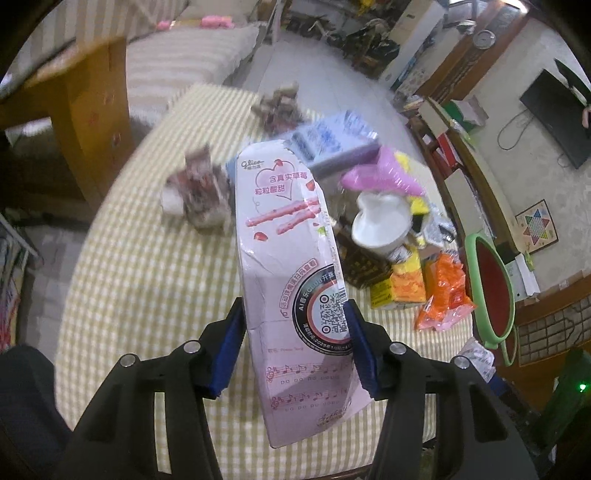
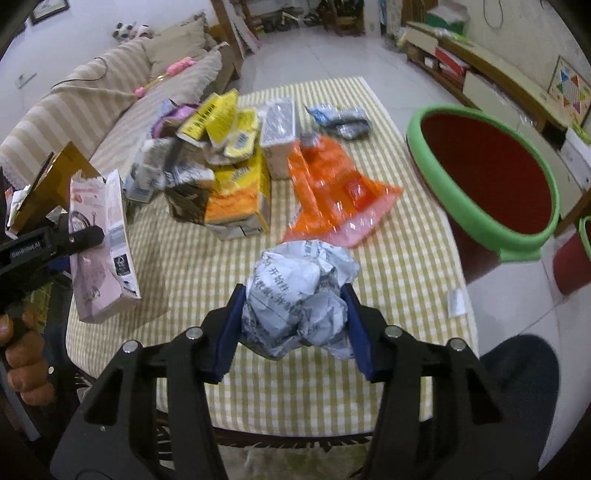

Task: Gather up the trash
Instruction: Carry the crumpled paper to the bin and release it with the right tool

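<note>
I note a pale tiled floor (image 2: 314, 51) running to the far end of the room. A sofa (image 2: 92, 96) under a beige striped cover stands along the white wall (image 2: 85, 22). Opposite, a low wooden cabinet (image 2: 491, 85) lines the other wall, which carries a flat television (image 1: 557, 118) and a round clock (image 1: 484, 38). Lighting is even and indoor.

We are in a home living room — striped sofa (image 2: 110, 92), wall television (image 1: 557, 118), checked-cloth table (image 2: 388, 229), tiled floor (image 2: 314, 51).
</note>
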{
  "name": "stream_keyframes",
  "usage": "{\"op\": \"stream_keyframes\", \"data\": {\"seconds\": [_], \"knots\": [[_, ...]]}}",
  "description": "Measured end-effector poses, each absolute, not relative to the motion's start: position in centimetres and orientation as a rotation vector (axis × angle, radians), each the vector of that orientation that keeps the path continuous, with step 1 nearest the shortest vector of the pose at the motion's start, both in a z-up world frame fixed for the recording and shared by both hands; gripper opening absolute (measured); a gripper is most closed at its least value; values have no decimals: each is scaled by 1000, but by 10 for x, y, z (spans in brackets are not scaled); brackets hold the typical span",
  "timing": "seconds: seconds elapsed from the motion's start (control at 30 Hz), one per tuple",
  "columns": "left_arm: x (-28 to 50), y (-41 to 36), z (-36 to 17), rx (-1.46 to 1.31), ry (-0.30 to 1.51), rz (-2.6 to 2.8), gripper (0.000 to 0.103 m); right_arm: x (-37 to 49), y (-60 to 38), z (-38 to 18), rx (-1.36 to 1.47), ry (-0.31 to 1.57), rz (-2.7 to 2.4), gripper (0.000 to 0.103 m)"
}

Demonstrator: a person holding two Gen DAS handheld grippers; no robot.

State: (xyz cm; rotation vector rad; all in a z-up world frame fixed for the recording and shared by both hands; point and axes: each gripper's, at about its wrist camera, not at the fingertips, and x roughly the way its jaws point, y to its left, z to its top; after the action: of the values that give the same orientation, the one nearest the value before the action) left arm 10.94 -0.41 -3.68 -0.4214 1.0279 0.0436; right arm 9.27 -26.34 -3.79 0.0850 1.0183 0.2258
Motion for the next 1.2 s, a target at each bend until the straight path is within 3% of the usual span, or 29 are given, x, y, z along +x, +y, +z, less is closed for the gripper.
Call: {"op": "stream_keyframes", "data": {"seconds": [0.6,1.2], "knots": [[137,-57,36,-219,908,-138,50,128,-335,6,199,893,111,50],[209,-213,56,-98,914,-499,50,178,-455,20,235,816,-88,50]]}}
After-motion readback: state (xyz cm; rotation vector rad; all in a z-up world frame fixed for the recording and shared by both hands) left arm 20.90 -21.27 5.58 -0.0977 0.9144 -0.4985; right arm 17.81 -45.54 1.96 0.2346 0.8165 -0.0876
